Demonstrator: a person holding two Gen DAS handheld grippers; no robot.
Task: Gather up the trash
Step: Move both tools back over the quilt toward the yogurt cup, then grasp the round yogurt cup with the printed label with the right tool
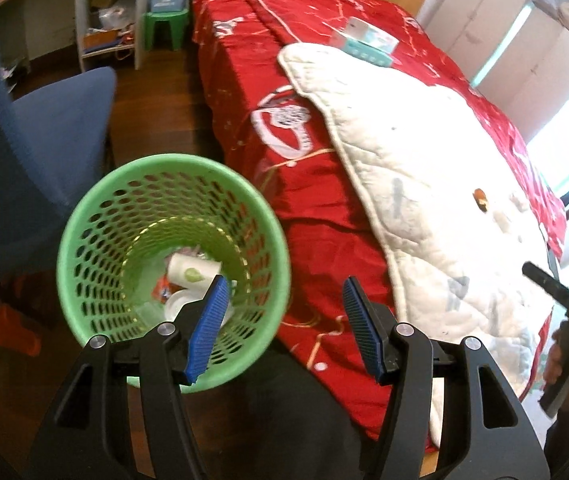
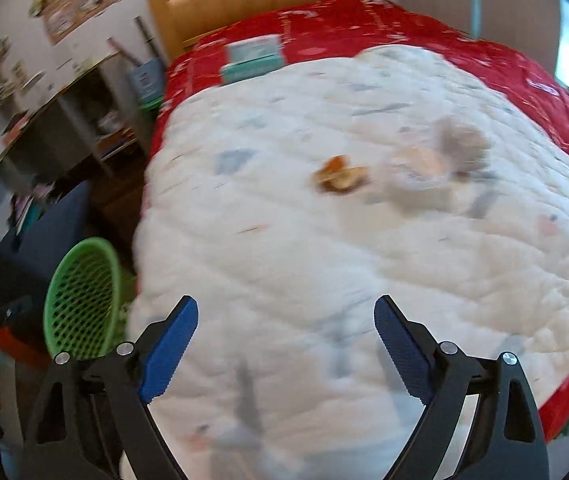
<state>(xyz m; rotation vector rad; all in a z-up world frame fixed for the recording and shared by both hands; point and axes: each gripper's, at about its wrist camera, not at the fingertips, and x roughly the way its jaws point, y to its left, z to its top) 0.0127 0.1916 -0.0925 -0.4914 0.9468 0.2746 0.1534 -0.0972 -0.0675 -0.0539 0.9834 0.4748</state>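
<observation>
A green mesh bin point(image 1: 172, 184) stands on the floor beside the bed and holds a white cup point(image 1: 192, 270) and other scraps. My left gripper point(image 1: 284, 292) is open and empty, just above the bin's near right rim. An orange-brown scrap point(image 1: 480, 198) lies on the white quilt point(image 1: 424, 160). In the right wrist view the scrap point(image 2: 340, 176) lies mid-quilt beside a pale crumpled piece point(image 2: 424, 164), both blurred. My right gripper point(image 2: 286, 312) is open and empty above the quilt's near part point(image 2: 284, 240). The bin point(image 2: 80, 300) shows at the left.
A red bedspread point(image 1: 268, 80) covers the bed, with a teal box point(image 1: 370, 42) near the headboard. A blue chair point(image 1: 44, 140) stands left of the bin. A green stool point(image 1: 164, 28) and shelves point(image 1: 100, 12) stand behind. The right hand's tool point(image 1: 564, 312) shows at the right edge.
</observation>
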